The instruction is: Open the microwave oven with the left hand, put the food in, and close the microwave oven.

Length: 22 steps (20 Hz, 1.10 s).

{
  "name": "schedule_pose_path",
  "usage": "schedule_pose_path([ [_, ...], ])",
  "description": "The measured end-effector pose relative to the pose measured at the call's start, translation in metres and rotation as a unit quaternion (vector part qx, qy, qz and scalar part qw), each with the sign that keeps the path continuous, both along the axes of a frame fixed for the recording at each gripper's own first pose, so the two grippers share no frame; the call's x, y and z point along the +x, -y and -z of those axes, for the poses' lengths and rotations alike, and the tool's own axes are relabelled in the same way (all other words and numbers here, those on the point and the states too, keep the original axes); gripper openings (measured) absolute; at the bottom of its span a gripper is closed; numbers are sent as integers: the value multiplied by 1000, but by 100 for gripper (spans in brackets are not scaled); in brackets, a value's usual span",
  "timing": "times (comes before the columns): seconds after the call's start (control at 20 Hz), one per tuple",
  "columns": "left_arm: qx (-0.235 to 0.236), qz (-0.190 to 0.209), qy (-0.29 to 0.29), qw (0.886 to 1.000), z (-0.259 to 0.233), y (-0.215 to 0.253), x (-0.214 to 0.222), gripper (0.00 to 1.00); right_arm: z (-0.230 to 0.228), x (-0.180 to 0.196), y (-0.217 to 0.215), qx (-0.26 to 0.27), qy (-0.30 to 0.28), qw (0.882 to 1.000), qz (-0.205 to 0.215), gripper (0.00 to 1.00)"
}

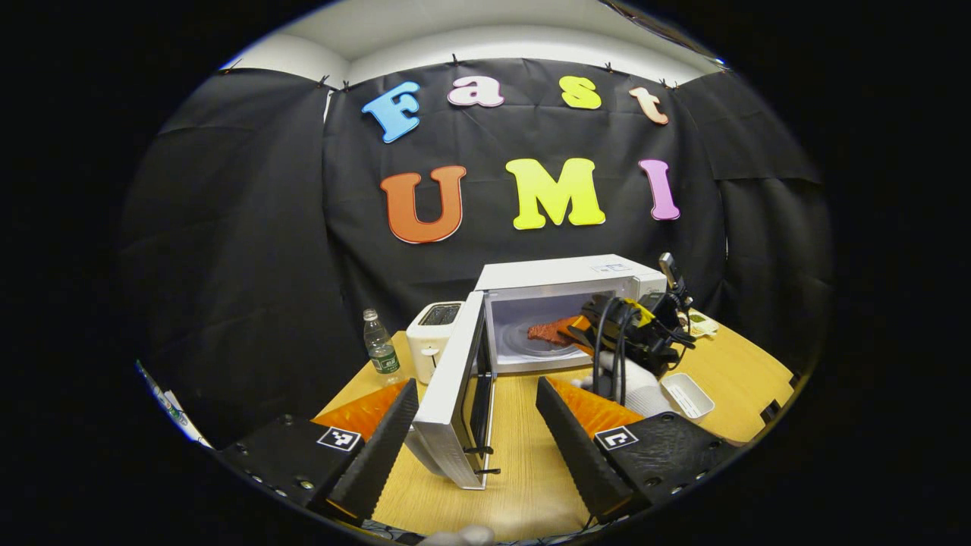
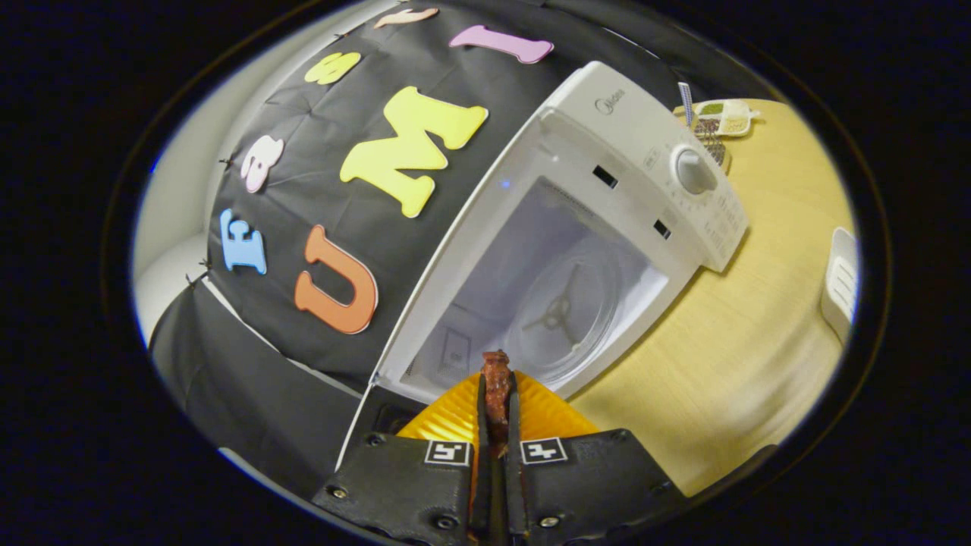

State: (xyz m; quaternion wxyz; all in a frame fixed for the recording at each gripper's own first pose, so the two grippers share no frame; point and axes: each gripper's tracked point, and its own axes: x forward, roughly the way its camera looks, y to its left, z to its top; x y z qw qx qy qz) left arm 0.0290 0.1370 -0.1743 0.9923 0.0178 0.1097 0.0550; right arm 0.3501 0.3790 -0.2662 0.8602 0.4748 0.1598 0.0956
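Here the right gripper [image 2: 497, 425] pinches the food [image 2: 497, 390], a reddish-brown strip, between both fingers just before the microwave oven's [image 2: 645, 136] open cavity. The left gripper [image 1: 474, 421] stands spread, straddling the swung-out door [image 1: 455, 394] above the counter [image 1: 523, 470]

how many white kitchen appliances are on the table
2: the microwave at the table's back, door open, and the toaster beside it, next to the water bottle. Others may sit out of view.
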Motion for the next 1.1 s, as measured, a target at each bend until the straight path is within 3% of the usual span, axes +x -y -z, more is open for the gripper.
schedule_pose_path([
  [0.3, -19, -1, -14, 1000, 14, -10, 12, 96, 29, 59, -5, 0, -13, 998, 56, 12],
  [0.35, -19, 0, -7, 1000, 11, -12, 15, 96, 29, 66, -3, 13, -11, 998, 59, 4],
  [0.4, -18, 0, -5, 1000, 12, -14, 18, 96, 33, 75, -2, 21, -11, 997, 67, 12],
  [0.55, -19, -7, -3, 1000, 17, -22, 25, 96, 48, 102, -2, 29, -22, 995, 88, 12],
  [0.6, -22, -6, -2, 1000, 17, -22, 26, 96, 53, 110, -1, 25, -20, 995, 94, 13],
  [0.65, -22, -6, -1, 1000, 17, -22, 27, 96, 56, 116, -3, 14, -17, 995, 99, 5],
  [0.75, -18, -7, -2, 1000, 16, -24, 26, 96, 59, 122, -5, -9, -9, 995, 97, 7],
  [0.8, -19, -10, -1, 1000, 16, -26, 24, 96, 66, 122, -5, -33, -11, 995, 97, 18],
  [0.85, -21, -10, 0, 1000, 16, -27, 23, 96, 68, 120, -4, -53, -11, 994, 90, 12],
  [0.9, -23, -13, -1, 1000, 17, -28, 21, 96, 68, 120, -1, -76, -4, 993, 89, 14],
  [0.95, -24, -15, -3, 1000, 18, -28, 18, 96, 66, 118, 2, -100, 8, 991, 86, 30],
  [1.0, -24, -17, -4, 1000, 18, -29, 16, 96, 60, 117, 4, -117, 22, 989, 83, 29],
  [1.05, -24, -17, -5, 1000, 18, -29, 14, 96, 55, 116, 12, -133, 29, 987, 90, 51],
  [1.1, -23, -19, -7, 1000, 18, -29, 13, 96, 53, 113, 18, -144, 31, 985, 96, 60],
])
